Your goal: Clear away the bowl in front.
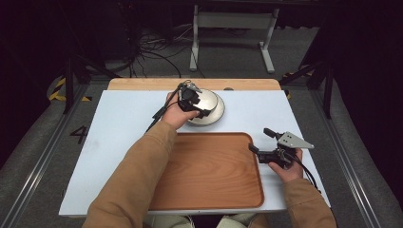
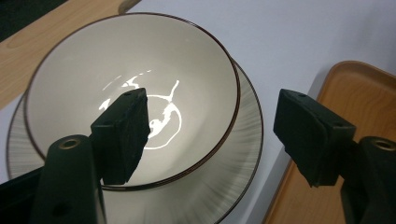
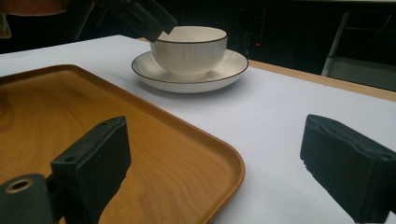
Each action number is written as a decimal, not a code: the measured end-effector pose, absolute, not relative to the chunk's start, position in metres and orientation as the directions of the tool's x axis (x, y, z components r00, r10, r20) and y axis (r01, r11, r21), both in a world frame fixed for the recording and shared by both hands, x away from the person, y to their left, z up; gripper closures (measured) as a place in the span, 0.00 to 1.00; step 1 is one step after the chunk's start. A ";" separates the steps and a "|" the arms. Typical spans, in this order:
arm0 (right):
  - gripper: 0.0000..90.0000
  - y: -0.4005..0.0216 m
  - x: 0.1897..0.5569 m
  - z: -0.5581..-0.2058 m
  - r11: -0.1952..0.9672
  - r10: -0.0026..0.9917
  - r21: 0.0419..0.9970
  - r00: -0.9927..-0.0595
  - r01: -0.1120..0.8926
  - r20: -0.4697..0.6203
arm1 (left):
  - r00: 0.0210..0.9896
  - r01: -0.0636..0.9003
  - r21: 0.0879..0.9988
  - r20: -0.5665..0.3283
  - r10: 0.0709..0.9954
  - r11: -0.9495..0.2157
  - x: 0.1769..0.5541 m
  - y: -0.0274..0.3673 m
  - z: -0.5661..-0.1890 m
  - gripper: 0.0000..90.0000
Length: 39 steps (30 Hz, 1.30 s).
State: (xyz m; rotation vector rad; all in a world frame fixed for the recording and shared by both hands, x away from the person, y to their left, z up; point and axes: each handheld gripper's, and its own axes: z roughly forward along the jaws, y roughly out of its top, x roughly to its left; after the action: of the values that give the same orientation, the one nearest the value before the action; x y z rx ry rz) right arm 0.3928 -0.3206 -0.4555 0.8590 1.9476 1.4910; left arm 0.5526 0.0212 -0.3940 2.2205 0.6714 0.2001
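A cream bowl with a dark rim stands on a matching ribbed plate at the back of the white table. My left gripper hovers open over it, one jaw above the bowl's inside, the other outside its rim. From above, the left gripper covers the left part of the bowl and plate. My right gripper is open and holds nothing at the right edge of the wooden tray. In the right gripper view, its jaws straddle the tray's corner, with the bowl farther off.
The tray lies just beside the plate, nothing on it. The white table surface has a bare wooden strip along its far edge. Beyond it are cables and a metal stand's legs on the floor.
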 end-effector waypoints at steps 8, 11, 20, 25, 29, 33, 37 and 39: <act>0.10 -0.321 0.393 -0.455 0.188 0.754 0.969 -0.656 0.162 -0.037 | 0.839 0.420 0.710 -0.066 0.540 -0.565 0.557 0.016 -0.405 0.40; 0.10 -0.320 0.393 -0.455 0.190 0.752 0.969 -0.658 0.160 -0.039 | 0.846 0.420 0.691 -0.064 0.529 -0.588 0.556 0.014 -0.408 0.45; 0.10 -0.320 0.393 -0.455 0.190 0.753 0.969 -0.657 0.159 -0.040 | 0.849 0.406 0.671 -0.027 0.527 -0.620 0.556 0.008 -0.412 0.54; 0.10 -0.320 0.393 -0.455 0.190 0.752 0.969 -0.658 0.159 -0.040 | 0.851 0.387 0.652 0.018 0.524 -0.652 0.555 0.005 -0.412 0.58; 0.10 -0.320 0.393 -0.455 0.189 0.753 0.969 -0.657 0.159 -0.039 | 0.856 0.352 0.621 0.089 0.510 -0.700 0.553 -0.001 -0.412 0.64; 0.10 -0.320 0.392 -0.455 0.191 0.753 0.969 -0.657 0.160 -0.040 | 0.864 0.337 0.619 0.096 0.494 -0.710 0.553 -0.004 -0.412 0.73; 0.10 -0.320 0.392 -0.456 0.189 0.752 0.969 -0.658 0.158 -0.039 | 0.884 0.290 0.611 0.123 0.450 -0.737 0.552 -0.007 -0.411 0.83; 0.10 -0.320 0.392 -0.456 0.188 0.753 0.969 -0.657 0.157 -0.040 | 0.894 0.274 0.606 0.125 0.430 -0.747 0.553 -0.008 -0.411 0.88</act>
State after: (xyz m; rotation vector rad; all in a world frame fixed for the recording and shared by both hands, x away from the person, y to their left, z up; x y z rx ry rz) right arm 0.3921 -0.3205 -0.4555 0.8488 1.9481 1.4933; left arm 0.5527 -0.0083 -0.4107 2.4561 0.5048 0.3426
